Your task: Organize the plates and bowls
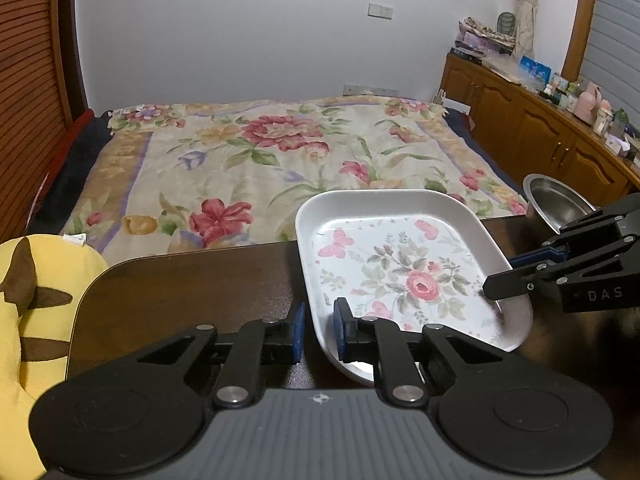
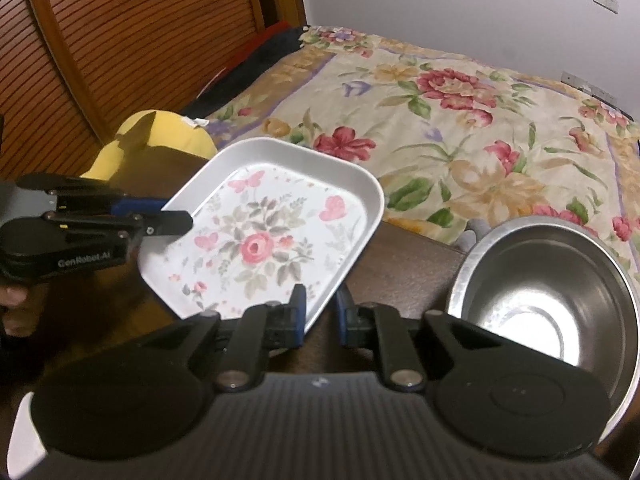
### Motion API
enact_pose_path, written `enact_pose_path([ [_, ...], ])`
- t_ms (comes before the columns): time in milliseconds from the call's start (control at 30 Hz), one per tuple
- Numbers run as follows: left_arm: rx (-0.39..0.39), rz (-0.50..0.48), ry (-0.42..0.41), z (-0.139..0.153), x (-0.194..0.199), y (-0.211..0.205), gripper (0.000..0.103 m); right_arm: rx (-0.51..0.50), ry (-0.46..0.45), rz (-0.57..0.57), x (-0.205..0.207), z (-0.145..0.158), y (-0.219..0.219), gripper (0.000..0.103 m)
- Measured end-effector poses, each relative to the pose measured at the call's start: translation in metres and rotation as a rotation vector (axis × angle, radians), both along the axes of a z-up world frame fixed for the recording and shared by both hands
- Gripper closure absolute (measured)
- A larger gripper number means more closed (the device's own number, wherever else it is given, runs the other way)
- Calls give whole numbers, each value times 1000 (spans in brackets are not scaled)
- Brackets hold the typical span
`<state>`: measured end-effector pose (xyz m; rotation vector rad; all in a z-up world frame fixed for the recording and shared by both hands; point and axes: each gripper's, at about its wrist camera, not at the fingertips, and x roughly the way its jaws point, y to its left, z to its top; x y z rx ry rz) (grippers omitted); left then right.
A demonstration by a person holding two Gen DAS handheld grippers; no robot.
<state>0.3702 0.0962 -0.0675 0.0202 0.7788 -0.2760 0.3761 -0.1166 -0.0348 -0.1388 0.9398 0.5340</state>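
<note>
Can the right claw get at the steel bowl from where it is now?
Probably yes, once it lets go. The steel bowl sits unobstructed just beside the right claw, but that claw straddles the floral plate's rim.

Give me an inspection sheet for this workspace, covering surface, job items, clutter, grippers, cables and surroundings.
Surface: dark brown wooden table, bare where visible.
Job's things: white rectangular floral-print plate between both grippers, looks tilted; round stainless steel bowl on the table to its right, empty.
Clutter: yellow plush toy with brown markings at the table's left edge.
Grippers: left hand-held gripper straddles the plate's near rim; right hand-held gripper straddles the opposite rim; jaws narrowly apart, contact unclear.
Cables: nothing seen.
Surroundings: bed with floral blanket behind the table; wooden cabinet cluttered on top; slatted wooden panel.
</note>
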Motion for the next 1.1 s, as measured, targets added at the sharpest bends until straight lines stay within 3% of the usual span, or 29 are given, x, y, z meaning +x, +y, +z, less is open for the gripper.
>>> enact_pose_path([
  [367,9,-5,-16,14,-15,-1,90,24,-3,-2,-4,6,-6,87],
  [1100,26,11,-177,83,-89,-7,90,105,-117,4,-56,60,-22,87],
])
